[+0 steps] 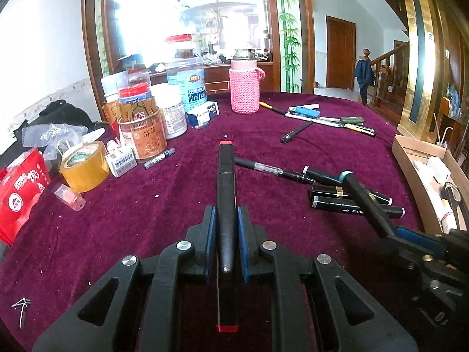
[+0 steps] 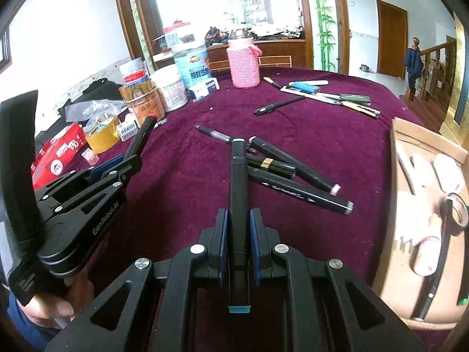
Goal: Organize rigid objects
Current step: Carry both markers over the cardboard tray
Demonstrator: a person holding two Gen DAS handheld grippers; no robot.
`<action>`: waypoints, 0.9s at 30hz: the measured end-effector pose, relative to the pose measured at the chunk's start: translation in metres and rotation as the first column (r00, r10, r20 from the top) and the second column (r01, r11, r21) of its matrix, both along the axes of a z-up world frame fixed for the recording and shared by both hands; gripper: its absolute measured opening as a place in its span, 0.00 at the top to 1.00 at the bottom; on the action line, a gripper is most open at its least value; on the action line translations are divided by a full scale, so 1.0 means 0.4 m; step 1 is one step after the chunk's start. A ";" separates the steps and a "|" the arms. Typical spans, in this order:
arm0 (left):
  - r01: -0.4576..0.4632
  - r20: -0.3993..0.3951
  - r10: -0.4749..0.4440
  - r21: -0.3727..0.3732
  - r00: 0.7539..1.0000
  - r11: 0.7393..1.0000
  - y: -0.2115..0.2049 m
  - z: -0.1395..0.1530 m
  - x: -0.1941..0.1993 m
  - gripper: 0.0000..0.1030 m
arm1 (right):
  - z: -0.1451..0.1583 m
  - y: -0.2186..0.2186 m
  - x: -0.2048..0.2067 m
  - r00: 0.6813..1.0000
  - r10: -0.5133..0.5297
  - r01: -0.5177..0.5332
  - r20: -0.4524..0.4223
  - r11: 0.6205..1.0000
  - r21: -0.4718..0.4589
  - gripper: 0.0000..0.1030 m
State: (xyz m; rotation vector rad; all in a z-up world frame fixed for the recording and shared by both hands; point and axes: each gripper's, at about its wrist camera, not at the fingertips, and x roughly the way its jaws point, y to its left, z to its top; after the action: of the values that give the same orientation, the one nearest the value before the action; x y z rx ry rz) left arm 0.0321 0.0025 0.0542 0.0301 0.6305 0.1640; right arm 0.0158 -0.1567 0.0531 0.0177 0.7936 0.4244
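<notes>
My left gripper is shut on a black marker with red ends, held above the purple tablecloth; it also shows in the right wrist view. My right gripper is shut on a black marker with teal ends, over a pile of black markers. In the left wrist view the teal marker and right gripper sit at the right, above the pile.
A cardboard box with white items stands at the right table edge. Jars, tins, a tape roll and a red packet crowd the left. A pink knit-covered bottle and loose pens lie at the back.
</notes>
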 end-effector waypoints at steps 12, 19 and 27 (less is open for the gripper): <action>0.123 -0.008 -0.124 -0.070 0.992 0.990 -0.057 0.044 -0.023 0.88 | 0.038 -0.177 -0.017 0.988 -0.155 0.154 -0.001 0.985 0.074 0.87; 0.233 -0.037 -0.240 -0.142 0.970 0.962 -0.150 0.097 -0.011 0.88 | 0.061 -0.337 -0.023 0.959 -0.283 0.279 0.004 0.948 0.150 0.87; 0.393 -0.086 -0.425 -0.252 0.901 0.884 -0.339 0.139 0.022 0.88 | 0.057 -0.522 -0.028 0.889 -0.456 0.455 -0.035 0.872 0.180 0.87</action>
State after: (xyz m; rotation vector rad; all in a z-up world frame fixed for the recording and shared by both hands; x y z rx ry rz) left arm 0.0407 -0.1330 0.1097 -0.0482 0.7658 -0.3270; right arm 0.0045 -0.3657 0.0759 0.3710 0.7121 0.0450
